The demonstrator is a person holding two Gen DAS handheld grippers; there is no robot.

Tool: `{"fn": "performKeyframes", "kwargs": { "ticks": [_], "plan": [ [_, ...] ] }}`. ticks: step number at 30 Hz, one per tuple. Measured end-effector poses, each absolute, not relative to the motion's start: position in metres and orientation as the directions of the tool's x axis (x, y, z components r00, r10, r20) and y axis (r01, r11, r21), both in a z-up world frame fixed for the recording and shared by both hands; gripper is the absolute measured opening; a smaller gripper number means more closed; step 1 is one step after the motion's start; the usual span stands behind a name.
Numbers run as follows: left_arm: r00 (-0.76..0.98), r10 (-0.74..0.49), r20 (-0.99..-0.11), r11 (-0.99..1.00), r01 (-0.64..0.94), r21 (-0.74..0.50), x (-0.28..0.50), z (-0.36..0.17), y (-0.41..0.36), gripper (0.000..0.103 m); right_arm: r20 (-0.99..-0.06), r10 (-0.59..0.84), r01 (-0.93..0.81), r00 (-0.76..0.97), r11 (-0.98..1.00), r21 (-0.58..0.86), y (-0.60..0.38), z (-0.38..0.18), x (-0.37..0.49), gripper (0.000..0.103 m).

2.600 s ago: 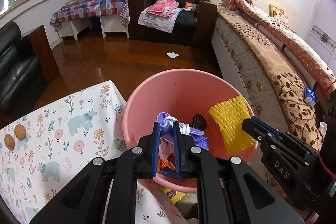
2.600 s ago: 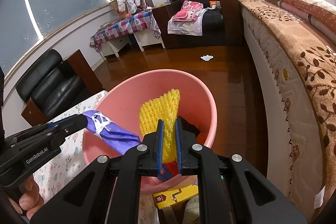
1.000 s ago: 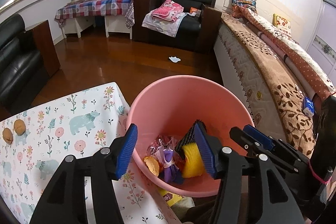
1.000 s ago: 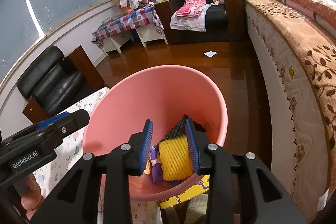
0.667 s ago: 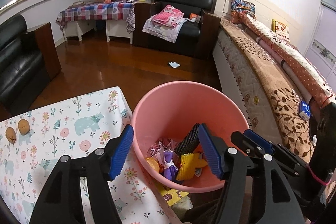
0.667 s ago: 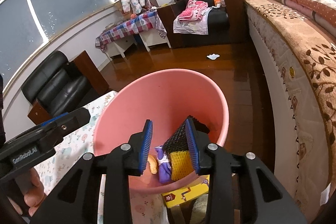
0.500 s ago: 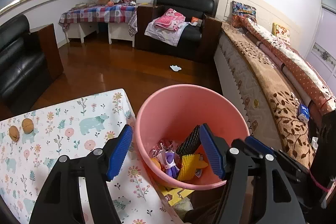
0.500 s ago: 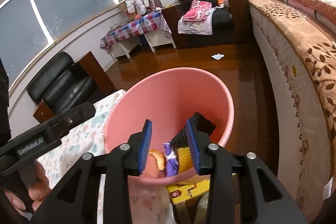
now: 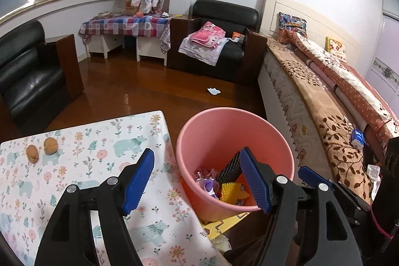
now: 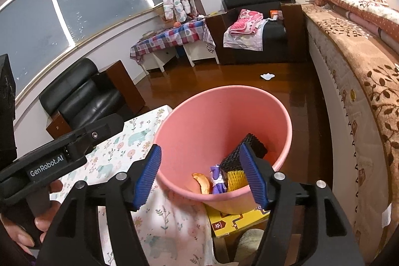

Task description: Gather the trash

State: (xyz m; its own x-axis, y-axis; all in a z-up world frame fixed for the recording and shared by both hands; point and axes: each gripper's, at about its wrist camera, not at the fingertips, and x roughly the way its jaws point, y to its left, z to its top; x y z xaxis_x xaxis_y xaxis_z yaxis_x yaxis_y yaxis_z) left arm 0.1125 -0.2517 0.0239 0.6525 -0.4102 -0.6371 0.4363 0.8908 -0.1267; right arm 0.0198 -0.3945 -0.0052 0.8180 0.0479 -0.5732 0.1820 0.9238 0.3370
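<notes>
Covering the table, a floral bear-print cloth (image 9: 82,166) is seen, with a glossy wooden floor (image 9: 139,91), two black armchairs and a bed along the right beyond it. One pink bucket (image 9: 199,198) is set just past the table's right edge, holding the trash: one yellow foam net (image 9: 230,193), one black mesh piece (image 9: 229,167) and a purple wrapper (image 10: 217,182). Two nuts (image 9: 41,148) are left near the cloth's far left corner. "GenRobot.AI" is read on the left gripper (image 9: 197,181), whose jaws are opening wide, empty; the right gripper (image 10: 200,175) is also opening, with nothing gripped.
</notes>
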Motion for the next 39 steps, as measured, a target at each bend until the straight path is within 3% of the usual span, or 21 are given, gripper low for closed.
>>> {"fn": "performKeyframes", "kwargs": {
  "ticks": [6,39],
  "plan": [
    [0.695,-0.381,-0.61,0.909,0.404,-0.107,0.099,0.031,-0.232,0.07,-0.568,0.044,0.171,0.822,0.932,0.319,-0.379,-0.001,0.012,0.072],
    [0.782,-0.311,-0.541,0.945,0.313,-0.092,0.016,0.054,-0.144,0.068,-0.497,0.048,0.082,0.867,0.968,0.237,-0.295,0.028,-0.045,0.073]
  ]
}}
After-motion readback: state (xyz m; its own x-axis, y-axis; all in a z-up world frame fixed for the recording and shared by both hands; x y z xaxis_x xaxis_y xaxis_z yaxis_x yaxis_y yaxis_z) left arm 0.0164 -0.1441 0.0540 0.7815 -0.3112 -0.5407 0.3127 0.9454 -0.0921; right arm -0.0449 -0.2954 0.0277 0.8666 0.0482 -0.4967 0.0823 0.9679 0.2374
